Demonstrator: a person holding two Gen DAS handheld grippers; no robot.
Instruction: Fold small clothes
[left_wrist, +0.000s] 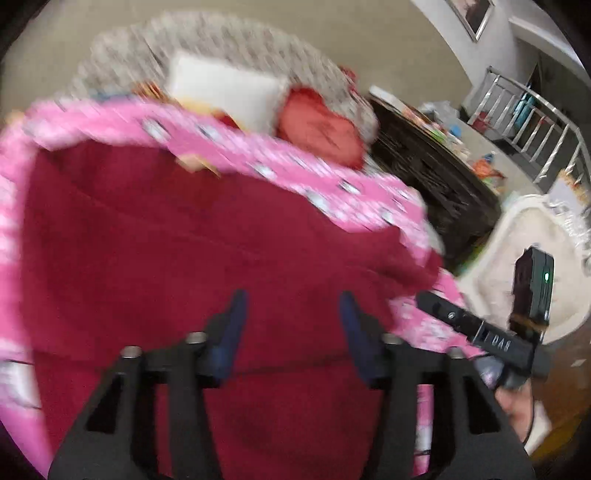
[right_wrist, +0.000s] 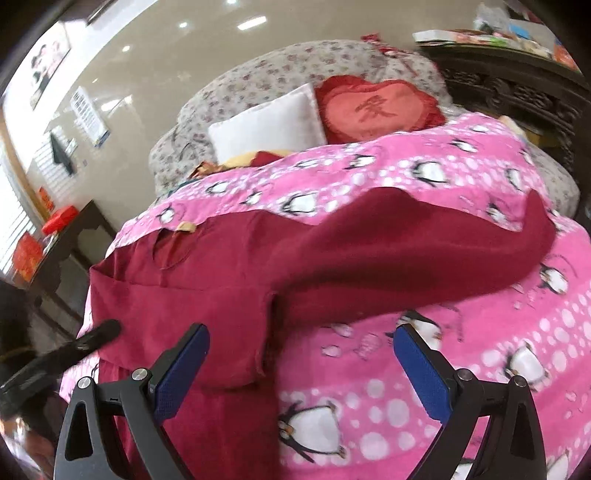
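Observation:
A dark red garment (right_wrist: 229, 266) lies spread on a pink penguin-print blanket (right_wrist: 461, 332) on a bed; one part of it stretches to the right (right_wrist: 424, 243). It fills the blurred left wrist view (left_wrist: 184, 258). My left gripper (left_wrist: 291, 306) is open just above the garment and holds nothing. My right gripper (right_wrist: 301, 343) is open wide, over the garment's lower right edge and the blanket, and empty. The other gripper's dark finger shows at the left of the right wrist view (right_wrist: 99, 332) and at the right of the left wrist view (left_wrist: 461, 317).
A white pillow (right_wrist: 269, 125) and a red heart cushion (right_wrist: 376, 110) lie at the head of the bed against a floral headboard (right_wrist: 258, 74). A dark carved cabinet (right_wrist: 517, 85) stands at the right, a dark side table (right_wrist: 70, 240) at the left.

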